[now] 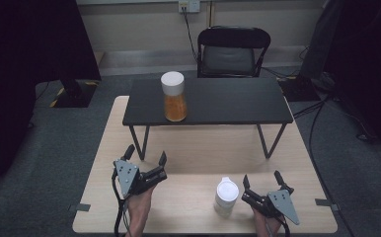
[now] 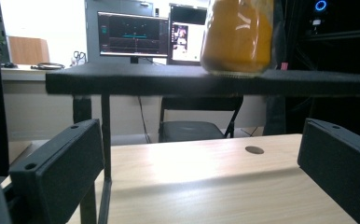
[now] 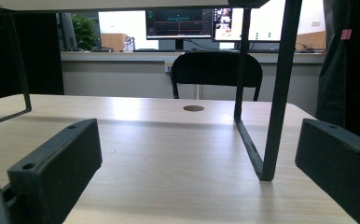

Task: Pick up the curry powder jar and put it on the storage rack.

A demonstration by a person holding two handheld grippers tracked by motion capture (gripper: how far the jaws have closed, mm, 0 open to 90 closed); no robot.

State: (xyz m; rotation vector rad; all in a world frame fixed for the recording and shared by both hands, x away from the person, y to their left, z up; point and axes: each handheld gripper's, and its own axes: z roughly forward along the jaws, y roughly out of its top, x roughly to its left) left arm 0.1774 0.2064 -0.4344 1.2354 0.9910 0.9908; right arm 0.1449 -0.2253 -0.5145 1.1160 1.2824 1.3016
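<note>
A jar of orange powder with a white lid (image 1: 173, 97) stands on the left part of a low black shelf (image 1: 228, 101) set on the light wooden table (image 1: 198, 148); its orange body (image 2: 237, 35) looms over the shelf edge (image 2: 169, 79) in the left gripper view. A second, clear jar with a white lid (image 1: 226, 196) stands on the table near the front. My left gripper (image 1: 146, 154) rests at the front left, open and holding nothing. Just right of the clear jar my right gripper (image 1: 261, 178) is open too, apart from the jar. The wide-apart jaws frame bare tabletop (image 3: 178, 154).
The shelf's black metal legs (image 3: 273, 93) stand on the table ahead of my right gripper. A black chair (image 1: 233, 52) sits behind the table. Monitors (image 2: 134, 35) stand on a desk in the background. A round grommet (image 3: 193, 108) marks the tabletop.
</note>
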